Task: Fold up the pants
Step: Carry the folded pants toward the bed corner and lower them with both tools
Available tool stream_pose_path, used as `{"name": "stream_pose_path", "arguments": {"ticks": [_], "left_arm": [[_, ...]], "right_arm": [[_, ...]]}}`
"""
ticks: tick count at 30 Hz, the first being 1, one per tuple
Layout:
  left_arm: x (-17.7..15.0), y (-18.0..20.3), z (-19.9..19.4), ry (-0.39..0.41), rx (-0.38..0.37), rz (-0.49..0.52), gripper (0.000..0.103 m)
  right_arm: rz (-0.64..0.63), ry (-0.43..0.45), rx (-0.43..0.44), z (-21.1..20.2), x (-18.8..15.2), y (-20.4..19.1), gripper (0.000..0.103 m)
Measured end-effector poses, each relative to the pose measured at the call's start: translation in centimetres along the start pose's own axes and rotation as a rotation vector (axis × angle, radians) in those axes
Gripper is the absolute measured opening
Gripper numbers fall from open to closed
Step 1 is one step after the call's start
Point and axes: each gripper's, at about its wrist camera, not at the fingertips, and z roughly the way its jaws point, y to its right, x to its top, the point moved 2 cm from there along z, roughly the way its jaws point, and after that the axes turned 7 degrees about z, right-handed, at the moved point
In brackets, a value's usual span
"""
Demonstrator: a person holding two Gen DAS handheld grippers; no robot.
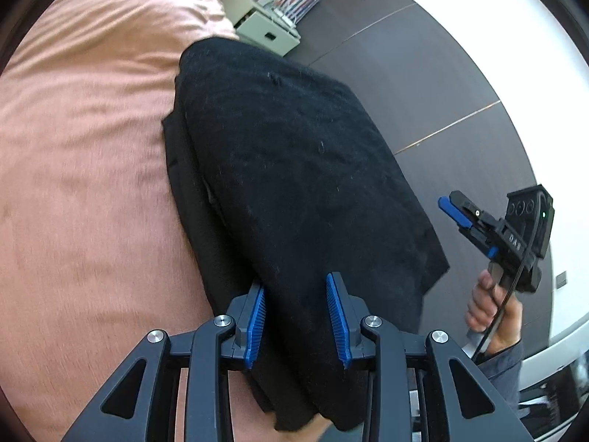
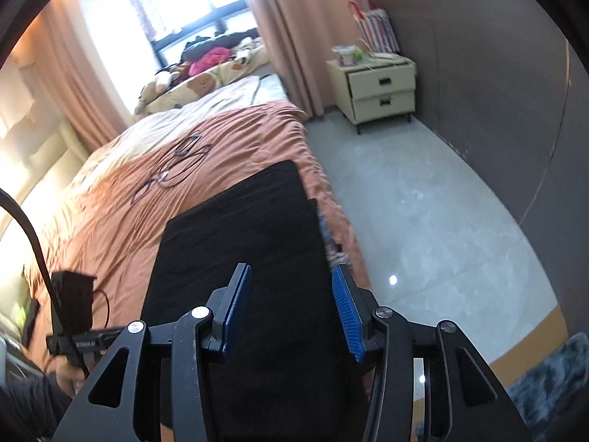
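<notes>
On the bed, folded black pants at twelve o'clock; my left claw and right claw gape, empty.

Both wrist views look steeply down, close above the black pants on the bed; both include the nightstand beyond.

A home bedroom: bed, curtains, drawered nightstand.

Sunlit window, pink curtains, cream nightstand, grey floor.
</notes>
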Motion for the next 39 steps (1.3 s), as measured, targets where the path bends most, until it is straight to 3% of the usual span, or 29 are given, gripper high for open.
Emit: {"name": "stream_pose_path", "arguments": {"ticks": [13,21,24,28,31,34,36,39], "left_arm": [[-3.4,1.8,-0.9,-0.028,-0.042,-0.01,0.035],[-4.2,2.8,0.3,-0.02,-0.036,-0.004,0.044],[-4.2,3.0,0.0,-0.002,-0.028,0.009,0.028],[-3.7,2.6,-1.9,0.006,-0.034,0.024,0.019],[-2.8,2.2,-3.0,0.021,-0.027,0.045,0.017],[-2.5,1.9,-1.9,-0.027,-0.026,0.047,0.018],[-2.7,2.2,-1.4,-0.041,-0.008,0.069,0.021],[-2.6,2.8,-1.0,-0.049,-0.014,0.088,0.022]], "right_arm": [[0.001,0.064,-0.106,0.6,-3.5,-2.5,0.044],[0.006,0.108,-0.177,2.5,-4.6,-3.8,0.044],[0.025,0.118,-0.211,3.8,-4.5,-4.1,0.044],[0.033,0.136,-0.177,4.3,-4.4,-5.5,0.043],[-0.003,0.133,-0.188,4.6,-4.6,-6.3,0.043],[-0.022,0.105,-0.249,6.1,-4.8,-6.4,0.043],[-0.033,0.073,-0.309,7.8,-5.0,-5.7,0.032],[0.021,0.067,-0.314,9.0,-5.6,-3.6,0.028]]}}
